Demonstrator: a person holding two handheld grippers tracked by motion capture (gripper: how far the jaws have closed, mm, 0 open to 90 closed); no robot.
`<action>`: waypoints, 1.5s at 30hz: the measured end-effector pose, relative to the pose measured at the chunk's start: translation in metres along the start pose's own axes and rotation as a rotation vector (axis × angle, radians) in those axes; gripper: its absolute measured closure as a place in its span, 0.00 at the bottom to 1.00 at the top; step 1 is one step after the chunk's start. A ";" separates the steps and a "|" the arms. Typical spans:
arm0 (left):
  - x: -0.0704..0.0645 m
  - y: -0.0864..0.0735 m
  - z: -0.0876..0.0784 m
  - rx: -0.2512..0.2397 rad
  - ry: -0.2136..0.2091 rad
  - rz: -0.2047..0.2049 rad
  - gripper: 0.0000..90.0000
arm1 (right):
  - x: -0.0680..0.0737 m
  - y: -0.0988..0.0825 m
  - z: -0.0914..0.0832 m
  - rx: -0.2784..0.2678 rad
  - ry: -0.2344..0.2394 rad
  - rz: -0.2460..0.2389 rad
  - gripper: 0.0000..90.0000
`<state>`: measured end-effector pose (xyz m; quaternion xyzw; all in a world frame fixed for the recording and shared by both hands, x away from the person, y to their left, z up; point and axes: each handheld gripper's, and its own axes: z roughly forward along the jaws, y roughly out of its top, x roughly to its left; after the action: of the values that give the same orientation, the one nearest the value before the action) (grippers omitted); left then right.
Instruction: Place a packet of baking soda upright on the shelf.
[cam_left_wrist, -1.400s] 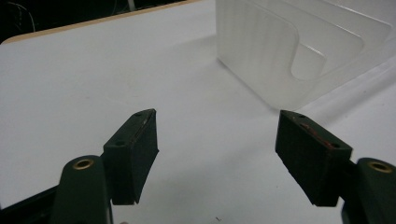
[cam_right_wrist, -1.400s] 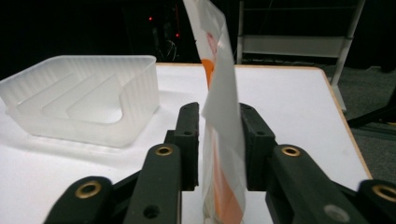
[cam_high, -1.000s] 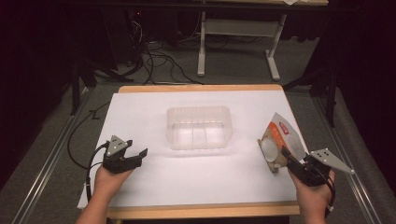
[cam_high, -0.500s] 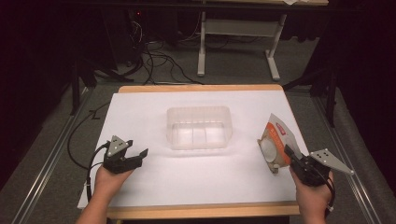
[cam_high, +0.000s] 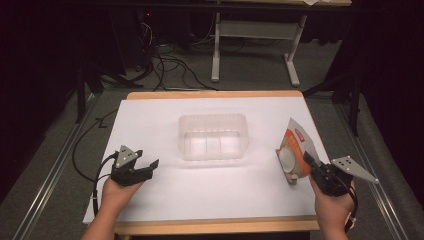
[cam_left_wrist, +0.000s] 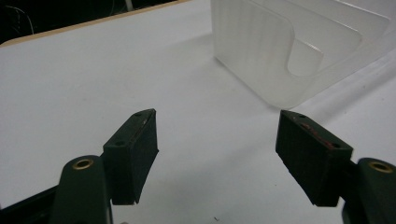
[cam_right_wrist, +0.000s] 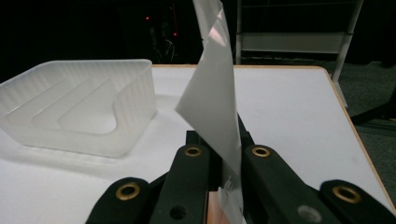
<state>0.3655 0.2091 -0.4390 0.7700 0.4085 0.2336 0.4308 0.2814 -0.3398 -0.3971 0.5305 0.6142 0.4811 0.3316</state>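
A flat orange-and-white packet (cam_high: 293, 150) with a round clear window stands tilted up at the right of the white table (cam_high: 165, 125). My right gripper (cam_high: 309, 163) is shut on its lower edge; in the right gripper view the packet's pale back (cam_right_wrist: 215, 88) rises edge-on from between the closed jaws of my right gripper (cam_right_wrist: 227, 161). A clear plastic tray (cam_high: 214, 136) sits empty at the table's middle. My left gripper (cam_high: 147, 167) rests at the front left, open and holding nothing, its fingers (cam_left_wrist: 133, 151) wide apart, with the tray's corner (cam_left_wrist: 280, 51) ahead to the right.
The table has a wooden rim, and dark floor with rails lies on both sides. Behind it stand a white desk frame (cam_high: 255, 45) and loose cables (cam_high: 170, 65). A black cable (cam_high: 82, 155) trails from the left gripper off the table's left edge.
The right gripper has lifted the packet a little and tipped it more upright. The left gripper has stayed where it was.
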 end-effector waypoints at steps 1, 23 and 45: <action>0.000 0.000 0.000 0.000 0.000 0.000 0.33 | 0.001 0.001 0.000 -0.003 -0.003 -0.003 1.00; -0.001 0.000 -0.001 -0.009 0.003 0.008 0.33 | 0.021 0.038 -0.012 -0.117 0.046 -0.044 1.00; 0.000 0.000 -0.002 -0.024 0.004 0.008 0.33 | 0.078 0.093 0.011 -0.178 0.166 -0.077 1.00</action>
<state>0.3641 0.2105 -0.4376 0.7660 0.4034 0.2419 0.4381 0.3059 -0.2635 -0.3045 0.4336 0.6143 0.5628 0.3434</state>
